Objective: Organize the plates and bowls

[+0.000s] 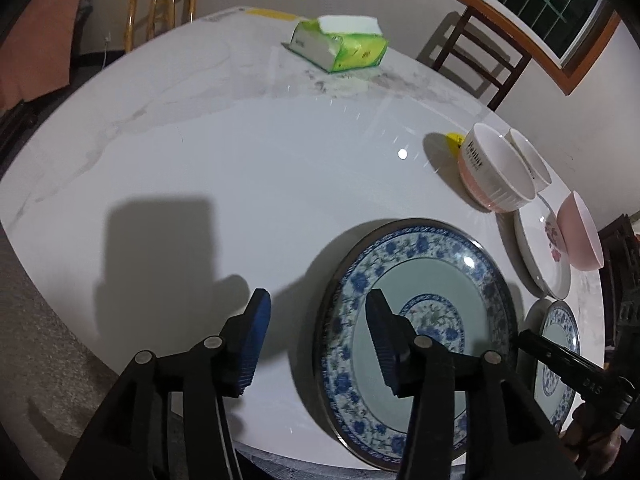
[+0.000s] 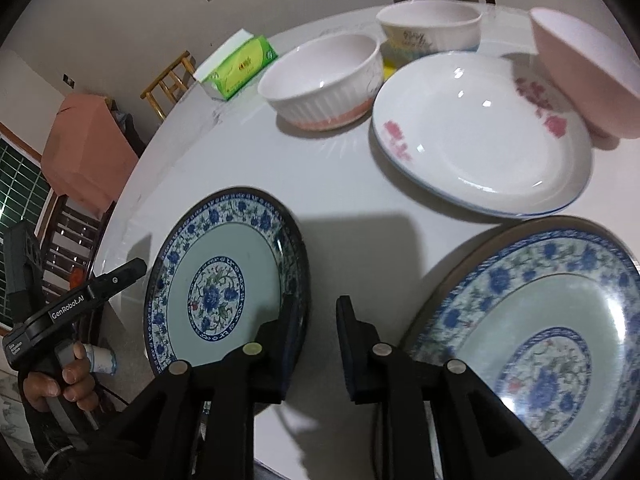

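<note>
While both hands are angling their tools steeply down over the worktop (image 1: 200, 168), the left gripper (image 1: 318, 336) is straddling the near-left rim of a blue-patterned plate (image 1: 416, 280), jaws half open, gripping nothing. The right gripper (image 2: 316, 344) is hanging between two such plates, jaws slightly apart and empty.

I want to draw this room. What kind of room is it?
Probably a home dining room: a round white table set with plates and bowls, wooden chairs around it, and a tissue pack on top.
</note>
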The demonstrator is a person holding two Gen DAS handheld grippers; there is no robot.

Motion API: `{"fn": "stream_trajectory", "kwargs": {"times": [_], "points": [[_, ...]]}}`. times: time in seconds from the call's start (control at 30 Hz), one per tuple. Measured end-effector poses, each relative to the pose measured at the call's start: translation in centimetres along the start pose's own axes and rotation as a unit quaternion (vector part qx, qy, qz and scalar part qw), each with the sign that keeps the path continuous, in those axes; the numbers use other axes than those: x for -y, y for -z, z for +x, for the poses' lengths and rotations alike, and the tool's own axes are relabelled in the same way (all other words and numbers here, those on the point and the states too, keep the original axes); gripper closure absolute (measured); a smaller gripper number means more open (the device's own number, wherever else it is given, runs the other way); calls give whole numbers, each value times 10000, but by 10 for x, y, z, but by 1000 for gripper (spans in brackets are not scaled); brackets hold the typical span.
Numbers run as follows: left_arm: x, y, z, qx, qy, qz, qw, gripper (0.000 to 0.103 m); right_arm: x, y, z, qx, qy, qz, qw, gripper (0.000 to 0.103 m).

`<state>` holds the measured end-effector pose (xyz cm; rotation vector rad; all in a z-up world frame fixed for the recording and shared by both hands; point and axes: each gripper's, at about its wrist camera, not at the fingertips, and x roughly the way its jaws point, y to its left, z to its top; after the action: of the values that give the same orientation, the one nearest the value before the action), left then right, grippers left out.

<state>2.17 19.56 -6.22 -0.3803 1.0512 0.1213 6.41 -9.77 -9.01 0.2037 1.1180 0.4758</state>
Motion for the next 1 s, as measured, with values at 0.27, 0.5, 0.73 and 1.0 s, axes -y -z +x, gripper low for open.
{"fn": "stream_trajectory", "kwargs": {"times": [0.27, 0.5, 0.73, 1.0], "points": [[41, 8, -17, 192, 355, 441, 9982, 49, 6, 11, -39, 502, 309, -390, 9975, 77], [92, 25, -23, 178, 999, 934, 9904, 46, 16, 26, -65, 718, 533, -660, 9938, 76], [138, 48, -20, -51, 1663, 1273, 9778, 46, 45, 39, -91, 904, 522, -363, 9939, 76], [171, 67, -16, -134, 2109, 1560, 9649, 46, 88, 54, -123, 1140, 457, 112, 9924, 76]]}}
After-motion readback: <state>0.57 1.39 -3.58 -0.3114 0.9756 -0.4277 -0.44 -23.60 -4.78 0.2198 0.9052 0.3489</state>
